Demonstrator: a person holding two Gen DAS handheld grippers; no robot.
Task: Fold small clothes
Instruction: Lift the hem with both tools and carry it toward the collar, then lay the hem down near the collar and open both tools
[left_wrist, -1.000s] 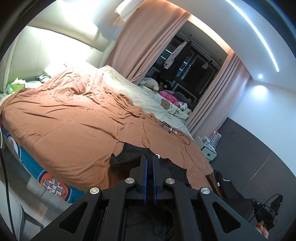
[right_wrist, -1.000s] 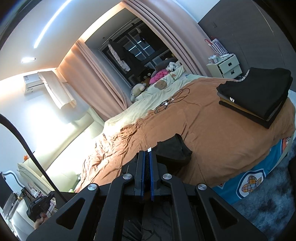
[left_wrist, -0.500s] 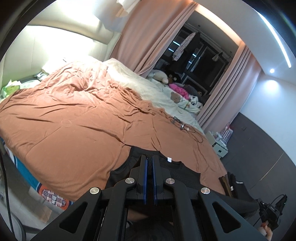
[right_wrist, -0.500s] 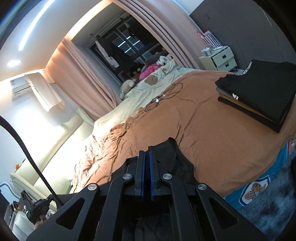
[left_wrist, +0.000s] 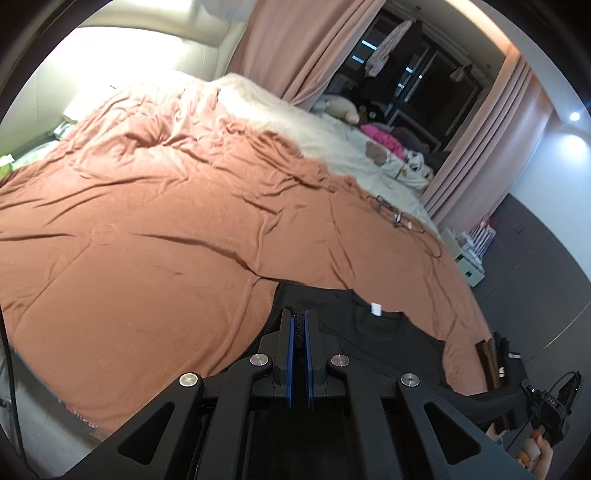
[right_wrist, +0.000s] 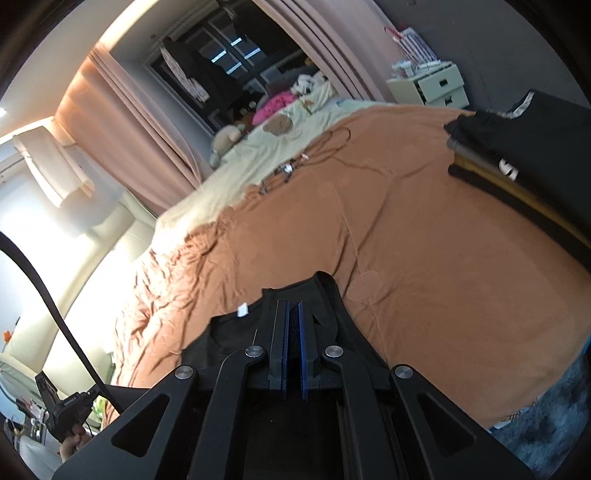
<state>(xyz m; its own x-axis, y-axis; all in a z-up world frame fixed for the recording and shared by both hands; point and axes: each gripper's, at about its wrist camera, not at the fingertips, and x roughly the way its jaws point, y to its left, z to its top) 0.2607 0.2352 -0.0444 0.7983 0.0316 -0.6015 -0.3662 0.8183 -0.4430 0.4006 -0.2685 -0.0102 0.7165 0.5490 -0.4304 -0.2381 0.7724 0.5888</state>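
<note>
A small black top (left_wrist: 373, 332) with a white neck label (left_wrist: 376, 309) is stretched over the near edge of the orange-brown bed cover (left_wrist: 155, 236). My left gripper (left_wrist: 298, 314) is shut on the top's left shoulder. My right gripper (right_wrist: 292, 306) is shut on its right shoulder; the top (right_wrist: 236, 332) and its label (right_wrist: 242, 309) lie to its left in the right wrist view. The garment's lower part is hidden under the gripper bodies.
A stack of folded dark clothes (right_wrist: 524, 162) sits on the bed's right corner, also seen in the left wrist view (left_wrist: 498, 354). Glasses and a cable (right_wrist: 295, 166) lie farther back. A white drawer unit (right_wrist: 432, 83) stands beside the bed. Pink curtains (left_wrist: 295, 48) hang behind.
Both grippers have moved forward and down over the bed with the black top, which went from bunched to spread out with its neckline flat on the cover.
</note>
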